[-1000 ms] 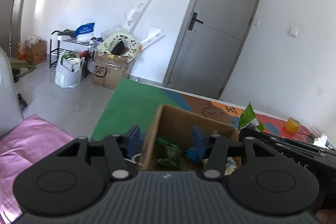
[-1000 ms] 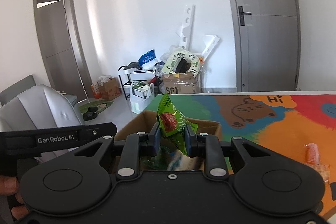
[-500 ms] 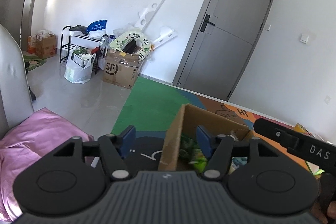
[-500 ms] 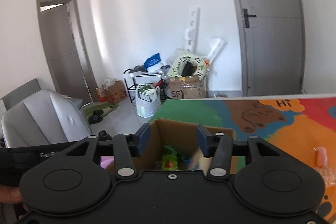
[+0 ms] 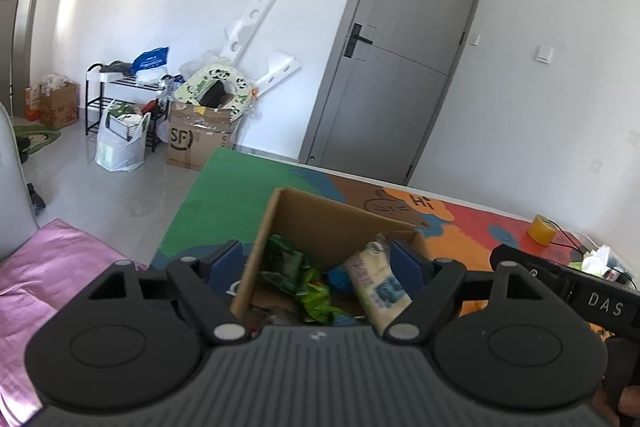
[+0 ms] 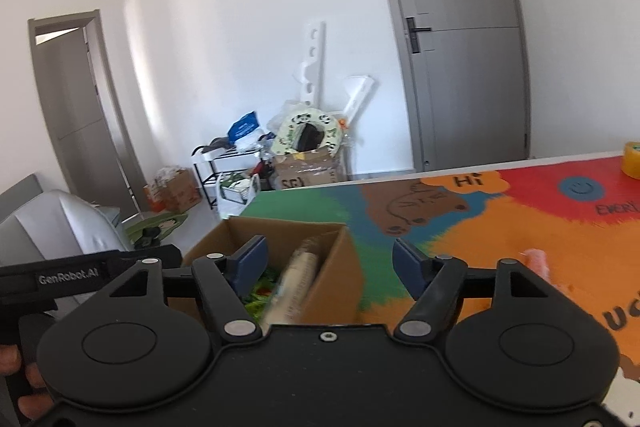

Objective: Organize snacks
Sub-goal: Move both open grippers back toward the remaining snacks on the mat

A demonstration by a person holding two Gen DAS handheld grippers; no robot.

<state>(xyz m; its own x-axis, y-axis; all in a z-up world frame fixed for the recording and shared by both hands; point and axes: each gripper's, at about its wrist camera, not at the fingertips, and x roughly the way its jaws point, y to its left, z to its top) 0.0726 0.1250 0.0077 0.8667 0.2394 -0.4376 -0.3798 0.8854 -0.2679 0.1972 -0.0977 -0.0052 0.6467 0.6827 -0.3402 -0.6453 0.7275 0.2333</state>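
My left tool (image 5: 316,261) and right tool (image 6: 326,259) have just opened, both empty. The brown cardboard box (image 5: 320,219) holds several packets; one pink snack (image 6: 534,261) remains on the counter (image 6: 500,227) at right.

Your left wrist view looks forward and slightly down from close above the cardboard box (image 5: 320,223), toward the grey door (image 5: 400,67). Your right wrist view sits just beside it, sharing box, door and colourful mat (image 6: 500,227).

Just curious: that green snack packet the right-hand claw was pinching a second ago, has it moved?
Yes. It left the right gripper, whose jaws have just been opening, and lies down inside the cardboard box.
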